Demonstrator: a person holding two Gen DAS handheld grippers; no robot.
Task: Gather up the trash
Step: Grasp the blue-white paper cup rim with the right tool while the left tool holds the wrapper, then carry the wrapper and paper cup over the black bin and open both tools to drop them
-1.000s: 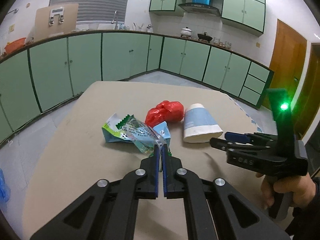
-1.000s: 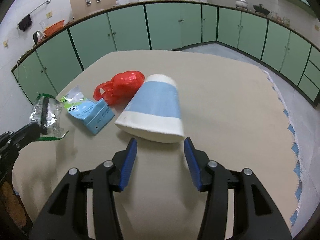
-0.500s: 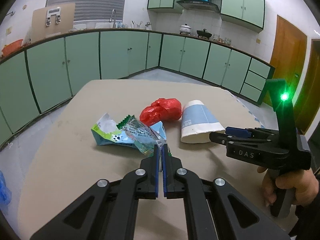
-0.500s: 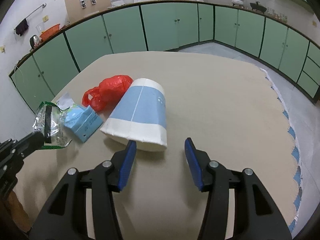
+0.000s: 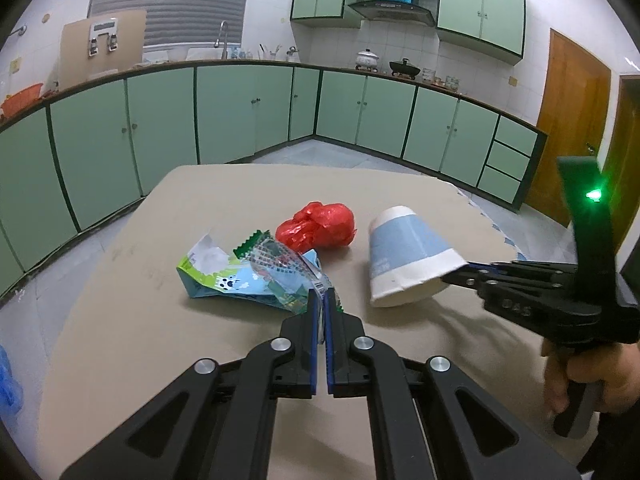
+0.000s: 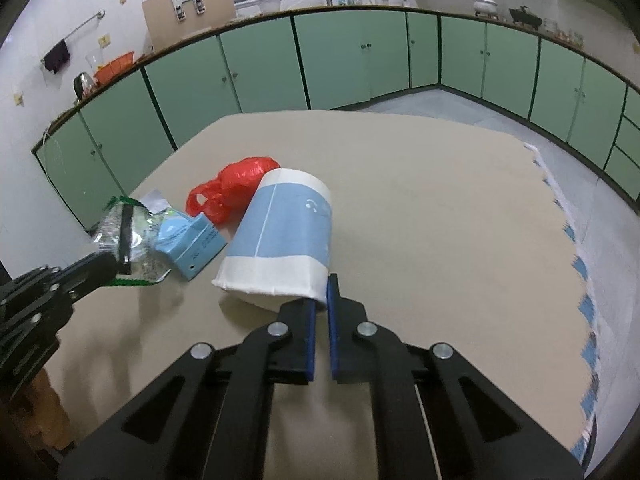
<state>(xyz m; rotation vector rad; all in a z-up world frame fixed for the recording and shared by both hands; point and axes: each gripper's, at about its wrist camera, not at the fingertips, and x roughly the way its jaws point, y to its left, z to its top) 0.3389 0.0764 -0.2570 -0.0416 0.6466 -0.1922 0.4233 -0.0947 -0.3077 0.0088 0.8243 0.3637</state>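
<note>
Now changed: the fingers of the right gripper (image 6: pixel 321 294), spread wide half a second ago, have been closed onto the rim of the paper cup (image 6: pixel 280 236), and the cup's mouth end has been tipped up off the desk (image 6: pixel 440 200)
Meaning for the task: the cup is judged to be secured for collection; with a piece of trash in each gripper, a carry-off to a bin is the likely next step, though no bin is seen
Left gripper (image 5: pixel 319 300): the fingers are clenched on the edge of the crinkled snack wrapper (image 5: pixel 280 268), which is held just above the blue carton (image 5: pixel 216 280)
Cup relative to the fingers: only a thin section of the white rim band is pinched, at the rim's right edge; the blue body extends forward and left, away from the fingertips
Grip risk: a pinch on one wall of thin paper may be expected to crease or slip
Left on the desk: the carton and the red plastic bag (image 5: pixel 320 228), lying beside each other and close to the cup
</note>
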